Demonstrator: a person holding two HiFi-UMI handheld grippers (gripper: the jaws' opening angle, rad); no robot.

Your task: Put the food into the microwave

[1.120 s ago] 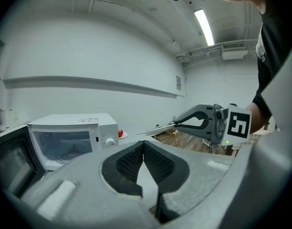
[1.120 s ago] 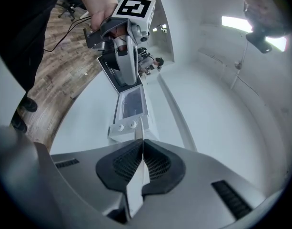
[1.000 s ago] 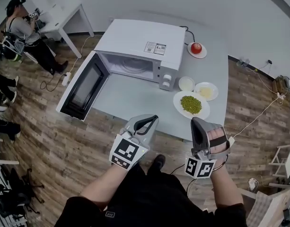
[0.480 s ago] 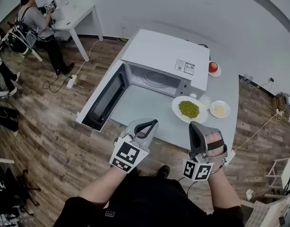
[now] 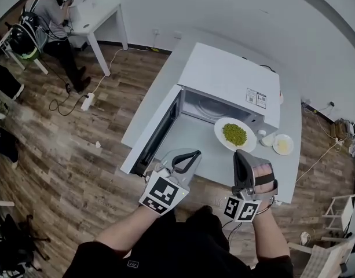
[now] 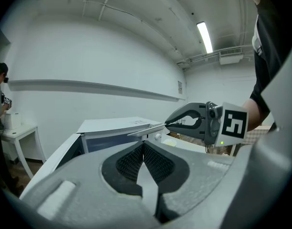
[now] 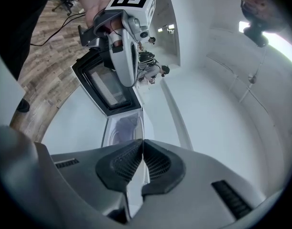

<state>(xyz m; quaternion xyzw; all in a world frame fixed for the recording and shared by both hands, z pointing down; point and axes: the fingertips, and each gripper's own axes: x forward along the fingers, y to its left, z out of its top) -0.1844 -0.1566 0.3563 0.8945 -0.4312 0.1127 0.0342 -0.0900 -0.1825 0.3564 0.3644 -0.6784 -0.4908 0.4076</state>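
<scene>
A white microwave [image 5: 229, 83] stands on the grey table [image 5: 215, 167] with its door [image 5: 157, 133] swung open to the left; its cavity [image 5: 215, 110] holds no food. A white plate of green peas [image 5: 235, 134] lies on the table just in front of the cavity's right side. My left gripper [image 5: 191, 154] and right gripper [image 5: 240, 153] hover side by side over the table's near edge, both shut on nothing. In the left gripper view the pads [image 6: 150, 160] meet, with the microwave [image 6: 115, 128] beyond. The right gripper view shows the same: closed pads [image 7: 153, 162], open door [image 7: 105, 87].
Two small white dishes [image 5: 268, 139] [image 5: 283, 145] sit to the right of the plate. A person [image 5: 44, 22] stands by a white table [image 5: 99, 10] at the far left. A power strip and cable [image 5: 87, 100] lie on the wooden floor.
The head view has swung, so the microwave and plate now sit further right and nearer my grippers. The red fruit plate has dropped out of sight. Both grippers stay shut.
</scene>
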